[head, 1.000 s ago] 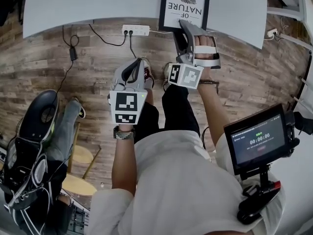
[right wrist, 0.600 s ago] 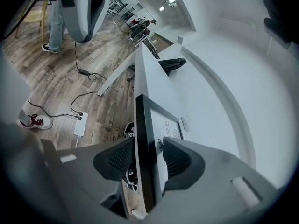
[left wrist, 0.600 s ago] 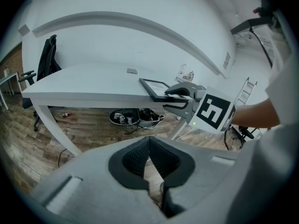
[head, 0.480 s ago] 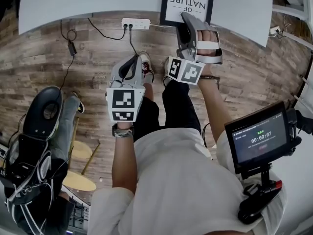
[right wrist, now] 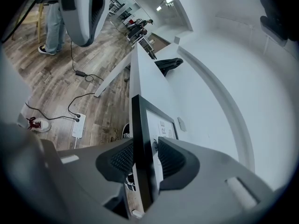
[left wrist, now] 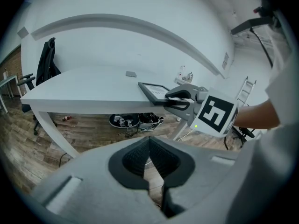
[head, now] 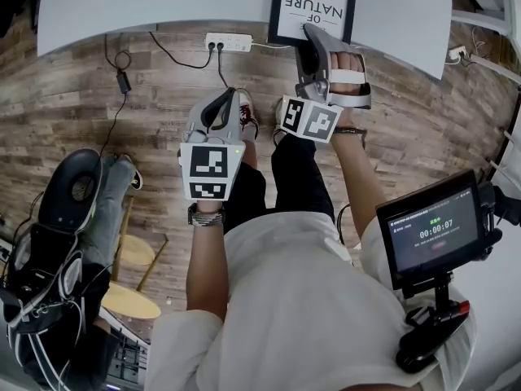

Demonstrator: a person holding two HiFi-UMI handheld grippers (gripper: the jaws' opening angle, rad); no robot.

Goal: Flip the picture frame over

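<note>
A black picture frame (head: 313, 2) with a white print lies face up on the white table (head: 163, 6), its near edge over the table's rim. My right gripper (head: 309, 39) straddles that edge. In the right gripper view the frame (right wrist: 140, 125) stands edge-on between the pads of the right gripper (right wrist: 142, 155); the jaws have just been closing and now press on it. The left gripper view shows that grip from the side: the frame (left wrist: 154, 90) in the right gripper (left wrist: 180, 99). My left gripper (head: 220, 108) hangs over the floor, away from the table, shut and empty (left wrist: 149, 146).
A white power strip (head: 227, 41) with cables lies on the wood floor under the table edge. At the left a second person (head: 98, 218) stands beside round stools (head: 130, 300). A small screen (head: 431, 230) on a stand is at my right. A black chair (left wrist: 46, 55) stands behind the table.
The right gripper's jaws have drawn together on the frame's near edge. The left gripper has stayed where it was.
</note>
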